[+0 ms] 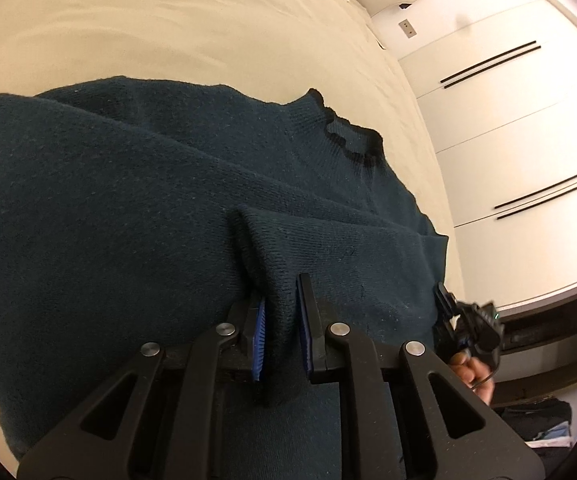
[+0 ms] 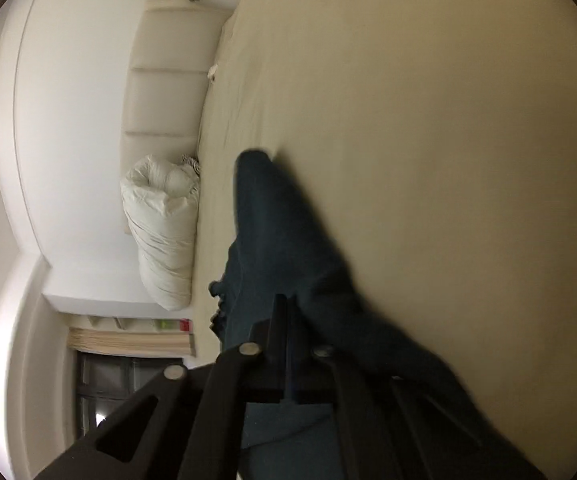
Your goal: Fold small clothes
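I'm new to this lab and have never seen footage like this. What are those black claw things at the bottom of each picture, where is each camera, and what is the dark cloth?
No robot here: a person holds a handheld two-finger gripper in each hand. Each picture comes from a wide-angle camera on one gripper, looking forward along its fingers, so the views bend at the edges.

In the left wrist view, the left gripper has its blue-padded fingers closed on a fold of a dark teal knit sweater, which lies on a beige bed sheet.

In the right wrist view, blurred and turned sideways, the right gripper appears to pinch the same sweater. A white bundled duvet sits beside the bed.
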A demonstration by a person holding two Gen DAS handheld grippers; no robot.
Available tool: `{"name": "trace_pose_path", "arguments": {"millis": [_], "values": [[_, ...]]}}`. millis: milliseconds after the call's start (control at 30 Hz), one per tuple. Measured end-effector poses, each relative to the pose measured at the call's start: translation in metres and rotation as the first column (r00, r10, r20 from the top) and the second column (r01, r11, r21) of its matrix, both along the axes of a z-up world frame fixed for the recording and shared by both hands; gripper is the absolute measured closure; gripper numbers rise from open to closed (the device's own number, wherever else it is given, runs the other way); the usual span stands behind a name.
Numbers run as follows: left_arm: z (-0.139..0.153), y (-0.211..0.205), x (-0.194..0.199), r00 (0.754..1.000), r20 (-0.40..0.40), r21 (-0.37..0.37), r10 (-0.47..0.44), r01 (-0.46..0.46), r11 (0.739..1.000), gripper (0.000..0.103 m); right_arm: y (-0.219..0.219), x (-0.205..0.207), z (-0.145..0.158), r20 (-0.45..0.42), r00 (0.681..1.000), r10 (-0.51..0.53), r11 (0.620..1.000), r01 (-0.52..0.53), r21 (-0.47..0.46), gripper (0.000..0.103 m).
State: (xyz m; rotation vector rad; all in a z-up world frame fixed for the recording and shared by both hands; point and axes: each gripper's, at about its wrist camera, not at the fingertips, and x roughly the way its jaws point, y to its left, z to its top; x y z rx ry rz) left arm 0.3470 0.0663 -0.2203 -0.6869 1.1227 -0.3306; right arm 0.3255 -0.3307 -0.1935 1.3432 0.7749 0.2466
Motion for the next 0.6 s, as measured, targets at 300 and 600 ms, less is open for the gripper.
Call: {"name": "trace_pose_path", "arguments": {"millis": [300, 600], "values": [[0.065, 0.01, -0.025, 0.974, 0.191, 0.244, 0.118, -0.164, 0.956, 0.089, -0.003, 0.001, 0.08, 0.123, 0.992, 0.022, 0.979, 0.004, -0.202, 0.051], [0.017, -0.064, 0.008, 0.98, 0.148, 0.351, -0.13, 0.071, 0.934, 0.089, 0.055, 0.057, 0.025, -0.005, 0.986, 0.167, 0.967, -0.164, -0.194, 0.085]]}}
